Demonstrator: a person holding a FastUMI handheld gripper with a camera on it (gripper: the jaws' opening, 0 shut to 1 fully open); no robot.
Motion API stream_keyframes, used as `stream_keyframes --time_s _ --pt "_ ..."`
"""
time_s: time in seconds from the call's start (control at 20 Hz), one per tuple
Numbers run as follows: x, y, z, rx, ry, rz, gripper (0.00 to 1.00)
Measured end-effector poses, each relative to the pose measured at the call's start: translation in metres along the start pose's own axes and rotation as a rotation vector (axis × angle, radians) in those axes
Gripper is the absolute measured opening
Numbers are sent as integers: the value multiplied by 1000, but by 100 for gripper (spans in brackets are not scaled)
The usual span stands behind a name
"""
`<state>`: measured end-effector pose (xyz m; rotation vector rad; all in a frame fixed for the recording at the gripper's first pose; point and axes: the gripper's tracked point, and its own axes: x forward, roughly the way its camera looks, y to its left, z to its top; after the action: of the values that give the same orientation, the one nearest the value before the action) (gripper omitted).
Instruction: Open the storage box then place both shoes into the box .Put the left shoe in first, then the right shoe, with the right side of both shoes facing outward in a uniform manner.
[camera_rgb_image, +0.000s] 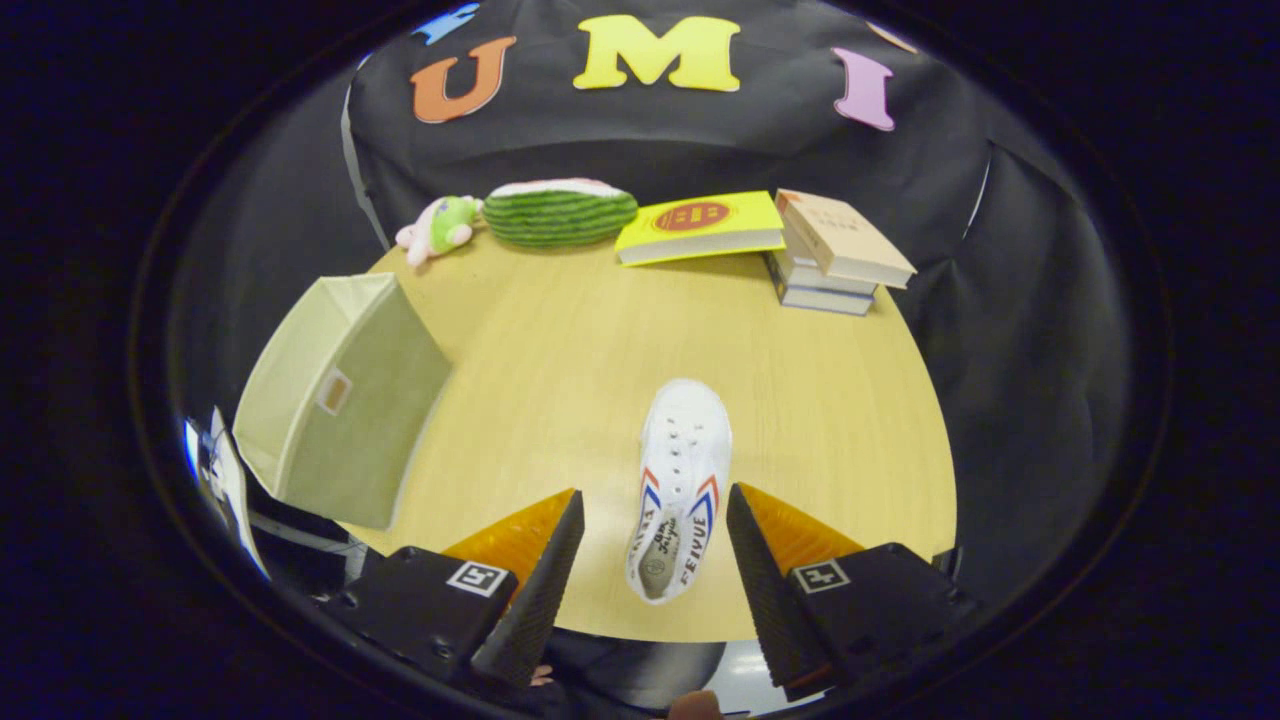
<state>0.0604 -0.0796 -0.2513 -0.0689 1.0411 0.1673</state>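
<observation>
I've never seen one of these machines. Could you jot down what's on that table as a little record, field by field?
surface: round wooden table
shoe: one white sneaker, toe pointing away, its heel between the claw fingers
claw: claw open, fingers on either side of the sneaker, not pressing it
box: pale fabric storage box at the table's left edge
far side: plush toy, watermelon cushion, yellow book, stack of books

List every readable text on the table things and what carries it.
"FEIYUE": on the side of the white shoe, between the fingers of the open tool.
Its insole print: blurred.
Red emblem on yellow book, cover of tan book, tag on storage box: too small.
</observation>
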Motion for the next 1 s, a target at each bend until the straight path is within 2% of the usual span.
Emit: stream_keyframes --time_s 0.35,0.75,0.85,0.9,1.0 --pt "56 -46 -37 93 130 33 88" --pt "96 -41 -42 157 209 113 84" --pt "99 -33 -37 168 205 140 77" --pt "100 -30 -39 183 211 146 62" --pt "101 -32 -38 195 202 140 47"
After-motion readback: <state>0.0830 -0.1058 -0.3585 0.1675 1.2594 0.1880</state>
